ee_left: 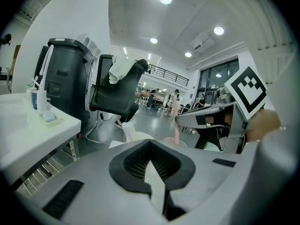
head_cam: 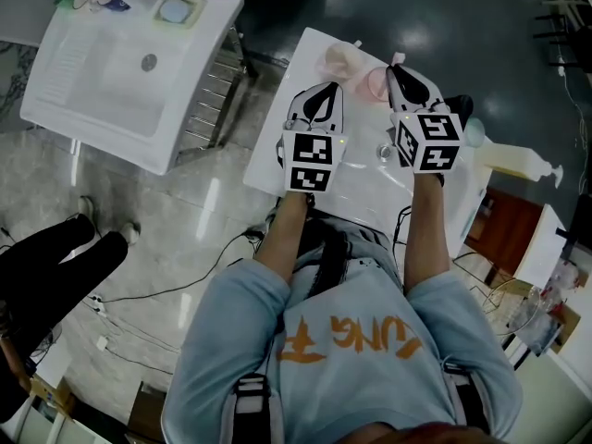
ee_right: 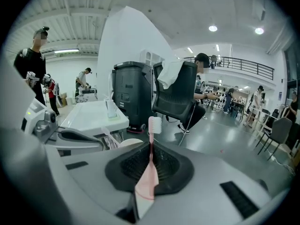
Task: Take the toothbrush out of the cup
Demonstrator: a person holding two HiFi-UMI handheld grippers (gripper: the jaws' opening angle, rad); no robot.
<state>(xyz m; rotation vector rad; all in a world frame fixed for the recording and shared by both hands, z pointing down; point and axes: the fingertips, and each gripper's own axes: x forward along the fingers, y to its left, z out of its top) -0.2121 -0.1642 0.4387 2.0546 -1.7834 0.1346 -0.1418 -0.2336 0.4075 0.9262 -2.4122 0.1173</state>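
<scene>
The right gripper point(ee_right: 150, 150) clamped the pink toothbrush point(ee_right: 153, 124), bristles poking past its tips. The left gripper point(ee_left: 151, 150) alongside seemed closed, empty. The cup point(head_cam: 376, 82) sat just ahead.

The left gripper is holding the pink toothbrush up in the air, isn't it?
Not quite: it is the right gripper that holds the pink toothbrush up in the air. The right gripper view shows its jaws shut on the handle, with the bristle head sticking up past them. The left gripper has nothing between its jaws in its own view.
</scene>
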